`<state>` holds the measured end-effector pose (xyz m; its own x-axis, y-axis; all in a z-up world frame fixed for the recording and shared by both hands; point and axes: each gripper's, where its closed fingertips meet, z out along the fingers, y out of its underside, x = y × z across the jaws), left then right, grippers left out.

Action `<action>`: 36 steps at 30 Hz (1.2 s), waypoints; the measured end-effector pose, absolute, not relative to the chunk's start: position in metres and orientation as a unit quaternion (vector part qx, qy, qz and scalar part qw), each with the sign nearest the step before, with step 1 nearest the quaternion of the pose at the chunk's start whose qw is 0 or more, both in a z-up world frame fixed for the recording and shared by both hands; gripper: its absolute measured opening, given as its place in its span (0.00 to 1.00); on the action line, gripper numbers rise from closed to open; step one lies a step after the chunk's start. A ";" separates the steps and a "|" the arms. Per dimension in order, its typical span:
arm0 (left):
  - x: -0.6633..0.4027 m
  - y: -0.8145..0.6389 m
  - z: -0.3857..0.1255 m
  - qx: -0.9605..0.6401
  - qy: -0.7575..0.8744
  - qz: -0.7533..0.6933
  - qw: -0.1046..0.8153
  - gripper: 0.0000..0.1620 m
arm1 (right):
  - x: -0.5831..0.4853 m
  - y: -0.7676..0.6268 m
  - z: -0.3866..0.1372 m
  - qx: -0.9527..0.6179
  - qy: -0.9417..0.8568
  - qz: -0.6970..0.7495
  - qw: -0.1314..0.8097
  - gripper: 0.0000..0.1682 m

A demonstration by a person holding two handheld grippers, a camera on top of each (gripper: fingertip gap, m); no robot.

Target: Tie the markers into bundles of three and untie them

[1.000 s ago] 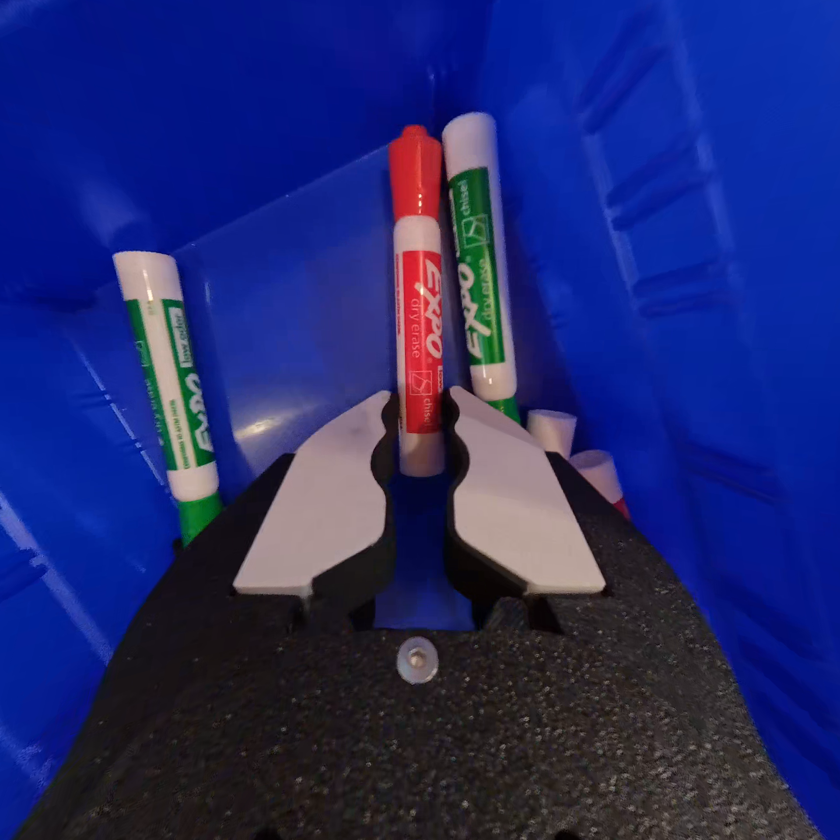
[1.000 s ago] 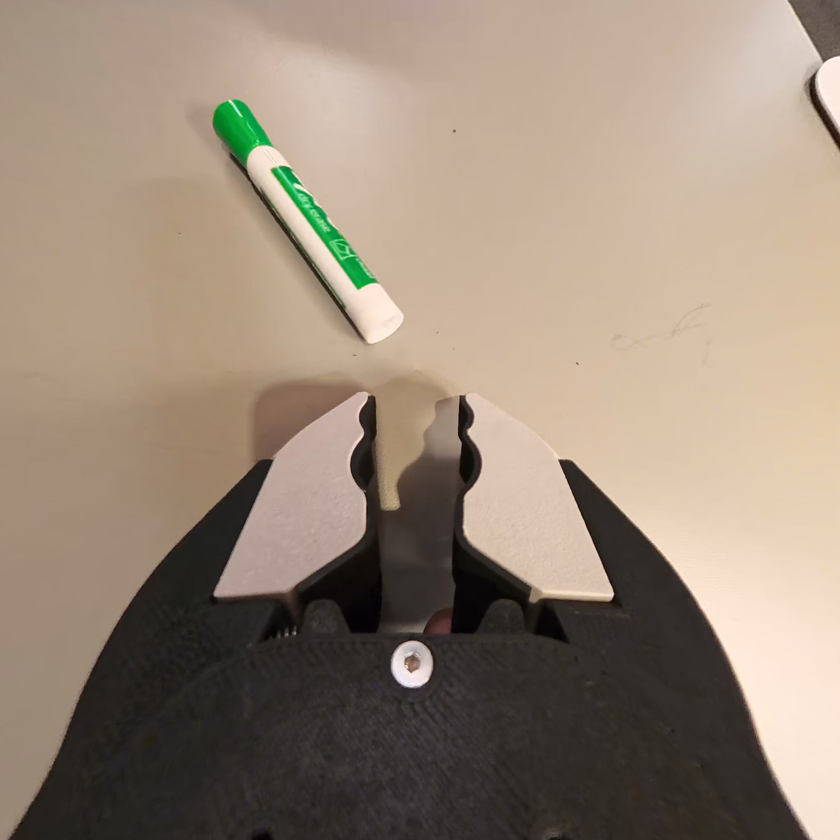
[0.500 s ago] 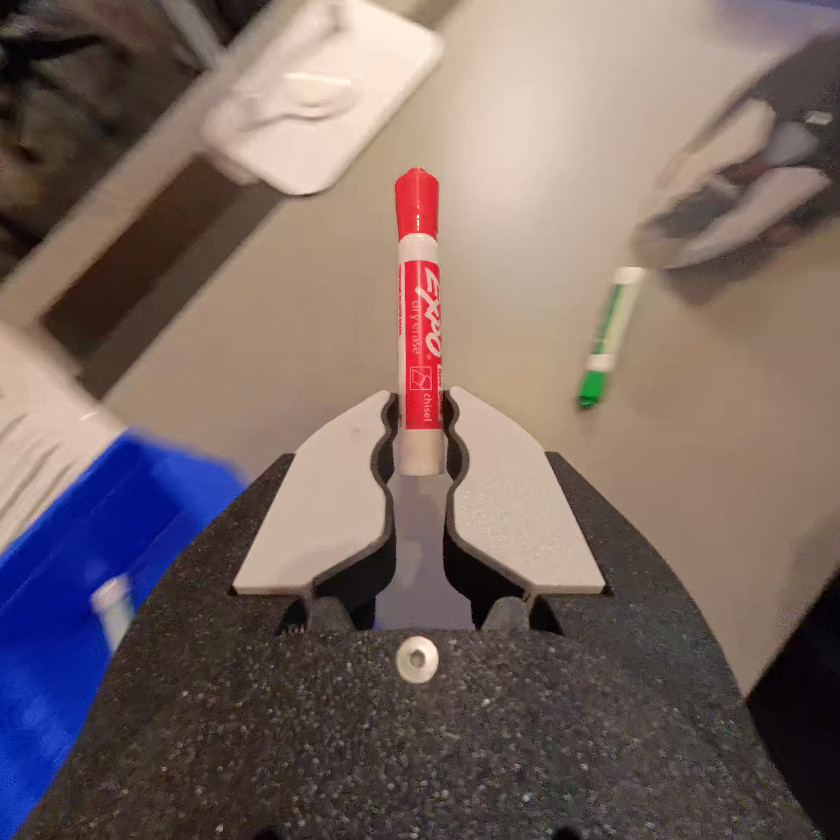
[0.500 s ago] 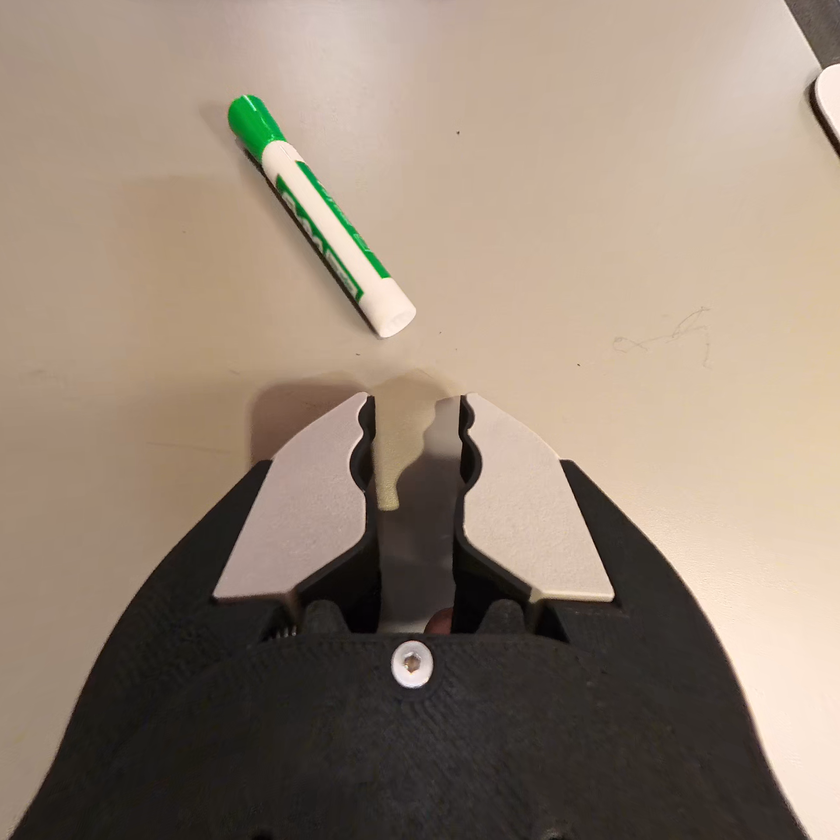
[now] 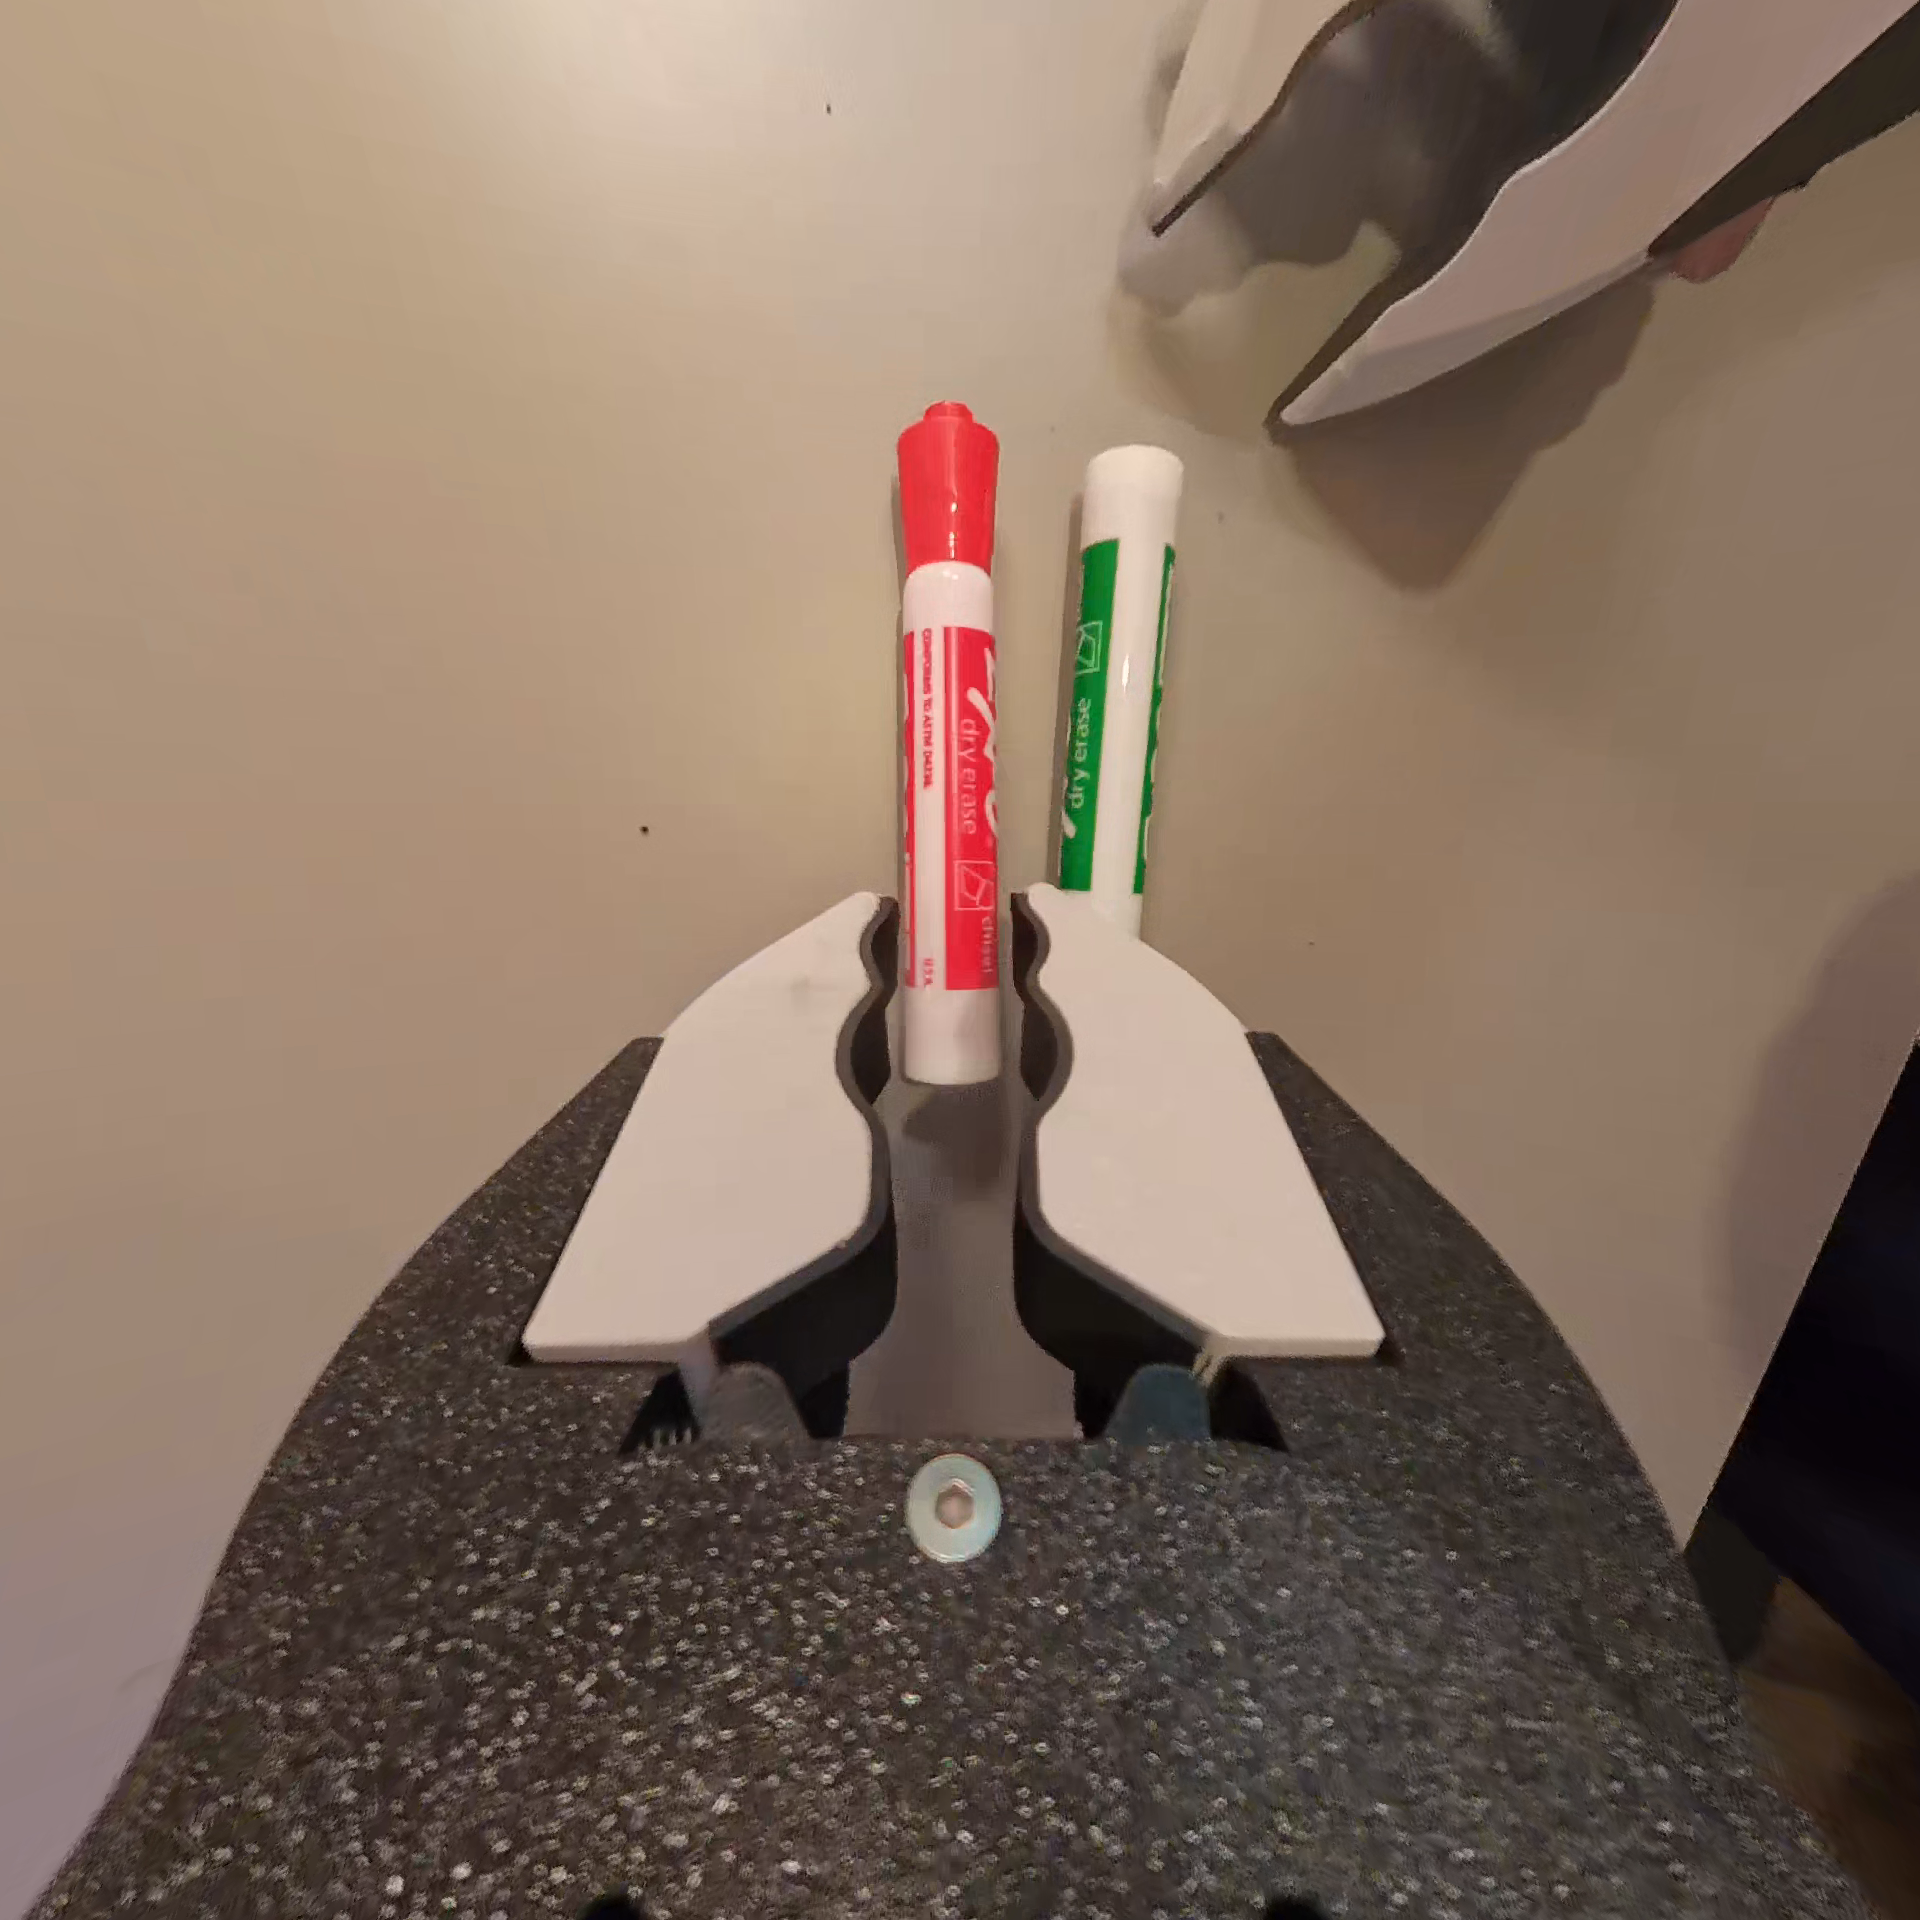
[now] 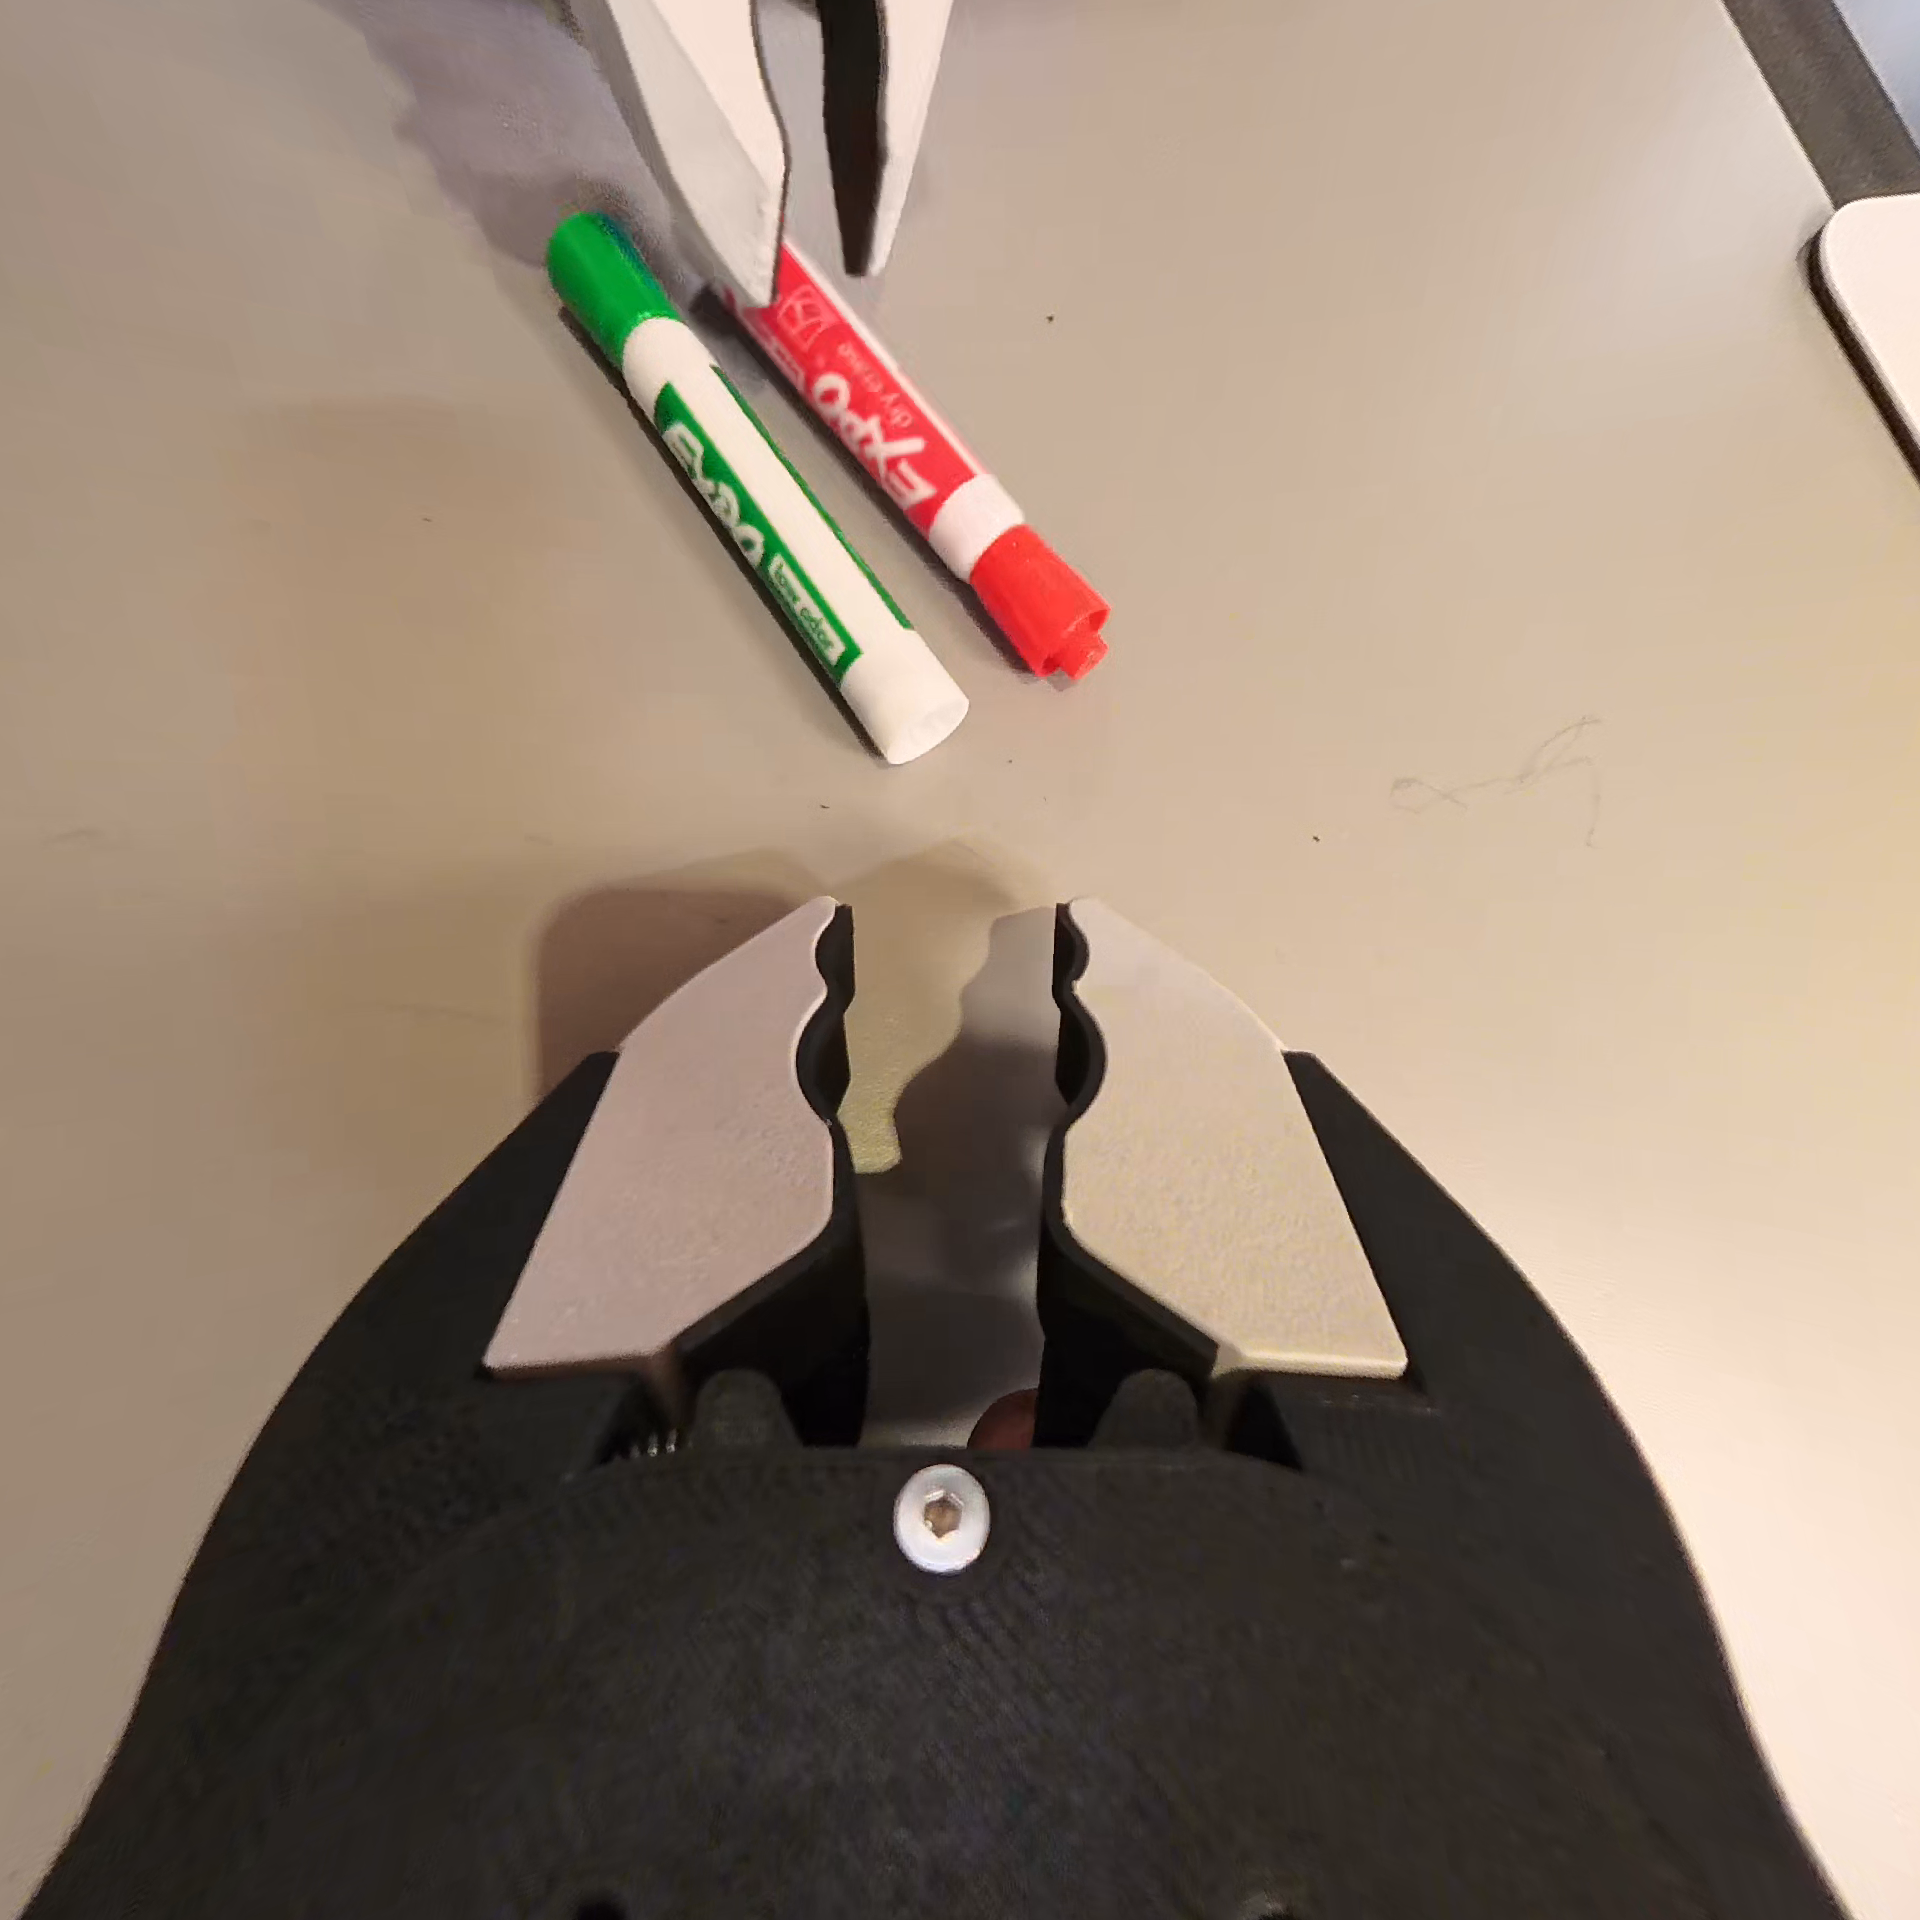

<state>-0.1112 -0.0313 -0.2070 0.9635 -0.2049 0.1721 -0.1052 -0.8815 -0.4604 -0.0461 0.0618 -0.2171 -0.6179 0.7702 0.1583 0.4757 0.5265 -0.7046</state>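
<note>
the left gripper [image 5: 954,920] sits low over the beige table [image 5: 416,520] with the rear end of the red marker [image 5: 948,769] between its fingertips. its jaws stand narrowly apart: a thin gap shows on the right side of the barrel, and whether the left finger touches it cannot be told. in the right wrist view the red marker [image 6: 914,457] lies flat on the table, cap toward that camera.

the green marker [image 5: 1117,686] lies just beside the red one, parallel to it, with a slim strip of table between them. its cap end is hidden behind the left gripper's right finger [image 5: 1164,1122] in the left wrist view; in the right wrist view the green marker [image 6: 748,488] shows whole, cap pointing away.

the right gripper [image 6: 954,914] hovers near the 2 markers' near ends, jaws moderately apart and holding nothing, its shadow under it. in the left wrist view the right gripper [image 5: 1226,312] fills the upper right corner.

a white flat object [image 6: 1870,301] rests at the table's right edge, well apart from the markers.
</note>
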 end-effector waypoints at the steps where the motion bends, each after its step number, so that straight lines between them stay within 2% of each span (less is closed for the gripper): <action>1: -0.110 -0.032 -0.208 -0.963 0.080 -0.114 0.229 0.14 | -0.046 0.062 -0.217 -0.370 -0.842 0.316 0.233 0.22; 8: -0.116 -0.035 -0.198 -0.960 0.067 -0.110 0.247 0.21 | -0.046 0.062 -0.217 -0.371 -0.842 0.316 0.234 0.22; 14: -0.174 -0.078 -0.118 -0.936 -0.017 -0.020 0.352 0.24 | -0.046 0.062 -0.217 -0.370 -0.842 0.316 0.234 0.22; 17: -0.247 -0.134 -0.094 -0.925 -0.103 0.079 0.356 0.24 | -0.046 0.061 -0.217 -0.371 -0.842 0.316 0.232 0.22; 22: -0.383 -0.242 -0.132 -0.916 -0.267 0.196 0.228 0.26 | -0.046 0.061 -0.217 -0.372 -0.842 0.316 0.231 0.22; 28: -0.456 -0.286 -0.196 -0.934 -0.274 0.220 0.065 0.28 | -0.046 0.061 -0.219 -0.376 -0.842 0.318 0.221 0.22; 30: -0.460 -0.283 -0.216 -0.943 -0.269 0.192 0.043 0.26 | -0.046 0.061 -0.219 -0.377 -0.842 0.318 0.219 0.22; 31: -0.462 -0.279 -0.220 -0.945 -0.262 0.191 0.046 0.12 | -0.046 0.061 -0.219 -0.377 -0.842 0.318 0.218 0.22; 36: -0.445 -0.265 -0.213 -0.954 -0.251 0.154 0.060 0.12 | -0.045 0.060 -0.219 -0.376 -0.843 0.319 0.215 0.22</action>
<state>-0.4451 -0.2651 -0.2132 0.8264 0.4971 -0.2645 0.4601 -0.8669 -0.1917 -0.0450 0.0603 -0.2192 -0.6237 0.7720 0.1226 0.4969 0.5127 -0.7002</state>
